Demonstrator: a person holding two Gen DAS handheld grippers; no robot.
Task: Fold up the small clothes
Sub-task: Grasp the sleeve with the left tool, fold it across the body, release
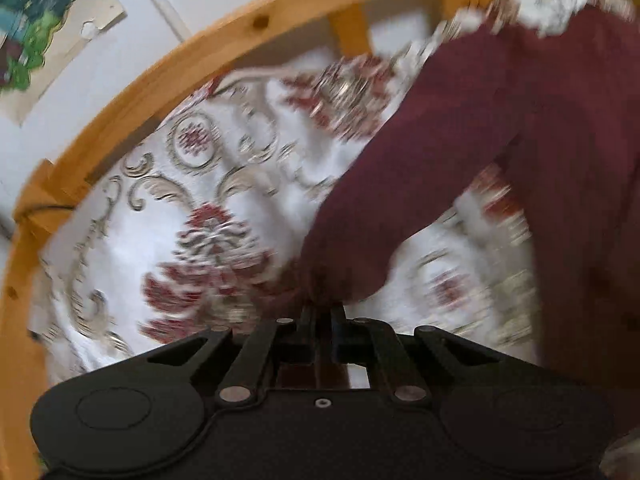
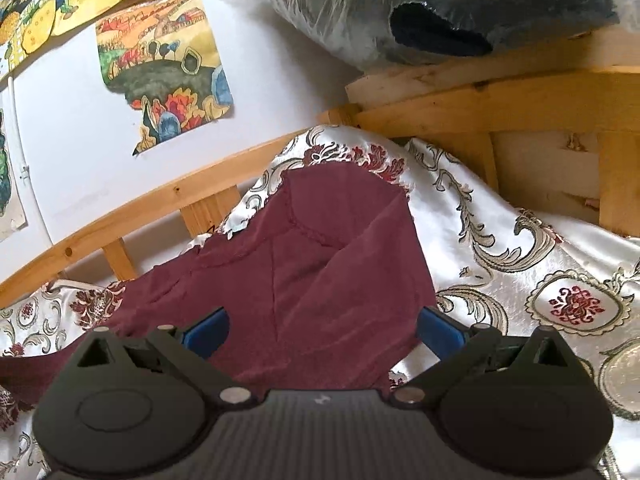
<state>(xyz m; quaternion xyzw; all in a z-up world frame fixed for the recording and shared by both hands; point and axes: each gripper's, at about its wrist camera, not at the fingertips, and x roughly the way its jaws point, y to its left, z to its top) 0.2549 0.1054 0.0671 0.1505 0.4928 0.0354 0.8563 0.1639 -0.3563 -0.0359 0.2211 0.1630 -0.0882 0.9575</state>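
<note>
Left gripper (image 1: 324, 308) pinched tight on a maroon garment (image 1: 500, 152) end, cloth trailing up-right over the patterned bedspread (image 1: 224, 184); right gripper (image 2: 322, 332) spread wide, fingers straddling it.

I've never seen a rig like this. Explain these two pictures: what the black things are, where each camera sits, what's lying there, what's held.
No robot here: a person holds a two-finger gripper in each hand, with a camera on each looking along its fingers. One picture is from the left gripper, which is shut on a maroon garment; that view is blurred. The other is from the right gripper, open, blue fingers apart over the same garment. It lies on a patterned bedspread inside a wooden frame.
</note>
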